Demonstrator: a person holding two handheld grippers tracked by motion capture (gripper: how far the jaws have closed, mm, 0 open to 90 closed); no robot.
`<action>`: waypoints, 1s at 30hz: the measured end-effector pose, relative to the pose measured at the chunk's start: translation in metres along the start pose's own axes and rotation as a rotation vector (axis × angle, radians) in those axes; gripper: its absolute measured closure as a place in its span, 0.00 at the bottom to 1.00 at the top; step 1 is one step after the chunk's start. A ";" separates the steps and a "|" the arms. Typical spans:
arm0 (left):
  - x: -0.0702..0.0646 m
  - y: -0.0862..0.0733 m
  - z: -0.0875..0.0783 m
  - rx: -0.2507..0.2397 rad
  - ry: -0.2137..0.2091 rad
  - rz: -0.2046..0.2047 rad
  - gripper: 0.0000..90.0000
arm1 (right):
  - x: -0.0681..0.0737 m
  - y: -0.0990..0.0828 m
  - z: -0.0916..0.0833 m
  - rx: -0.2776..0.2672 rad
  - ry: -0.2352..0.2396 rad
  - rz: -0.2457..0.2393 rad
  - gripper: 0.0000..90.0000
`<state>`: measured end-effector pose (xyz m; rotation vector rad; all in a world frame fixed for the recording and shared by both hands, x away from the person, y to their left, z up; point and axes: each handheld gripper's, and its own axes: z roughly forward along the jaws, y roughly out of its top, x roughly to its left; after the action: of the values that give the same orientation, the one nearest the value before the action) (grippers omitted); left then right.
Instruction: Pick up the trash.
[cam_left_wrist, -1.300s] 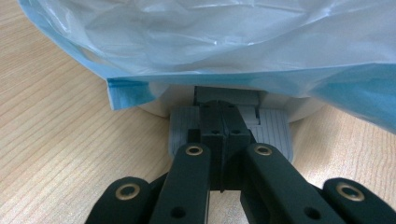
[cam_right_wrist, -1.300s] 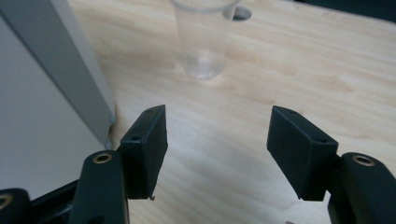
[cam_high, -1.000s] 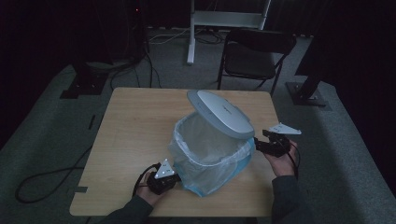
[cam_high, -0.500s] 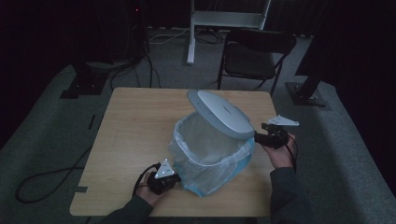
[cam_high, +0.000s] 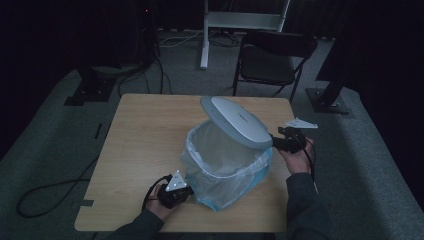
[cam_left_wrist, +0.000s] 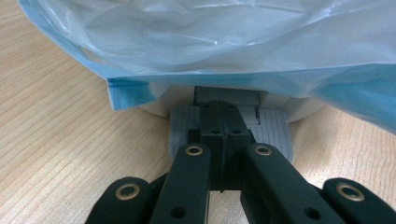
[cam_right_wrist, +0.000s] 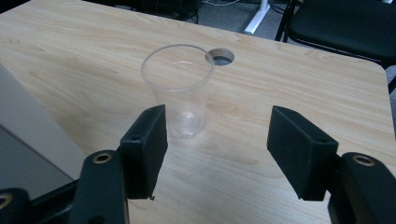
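- Two hand-held claws were at work on a light wooden table (cam_high: 145, 145) with rounded corners.
- Left claw (cam_left_wrist: 222, 123) sat at the near side of the table, low against the base of a white pedal bin (cam_high: 227, 160); its black jaws were pressed fully together, tips resting on the grey ribbed foot pedal (cam_left_wrist: 275, 128) of the bin. Nothing was seen held between the jaws.
- Bin was lined with a translucent pale-blue plastic bag (cam_high: 235, 187), folded over the rim and hanging down the outside; in the left gripper view the bag's hem hung just above the pedal.
- White oval lid (cam_high: 235, 121) of the bin stood raised and tilted, hinged at the far right side.
- Right claw (cam_right_wrist: 217, 135) was at the right edge of the table, just beside the lid in the high view; jaws wide apart, holding nothing.
- Clear plastic cup (cam_right_wrist: 178, 88) stood upright on the table, just beyond the right claw's jaws and nearer its left jaw; not touched.
- Round cable hole (cam_right_wrist: 220, 57) in the tabletop lay just behind the cup.
- Black folding chair (cam_high: 272, 55) stood on the grey floor beyond the table.
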<state>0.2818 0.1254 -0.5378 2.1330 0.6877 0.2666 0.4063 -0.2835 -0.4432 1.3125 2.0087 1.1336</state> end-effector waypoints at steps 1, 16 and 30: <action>0.000 0.000 0.000 0.000 0.000 0.000 1.00 | 0.000 0.001 0.001 -0.001 0.000 -0.001 0.41; 0.000 0.000 0.000 0.000 0.001 0.001 1.00 | -0.005 0.008 0.014 -0.007 -0.003 0.032 0.41; 0.000 0.000 0.000 0.001 0.002 0.002 1.00 | -0.002 0.017 0.030 0.002 0.003 0.026 0.41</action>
<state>0.2815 0.1252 -0.5377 2.1346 0.6867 0.2699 0.4381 -0.2708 -0.4448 1.3424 2.0009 1.1463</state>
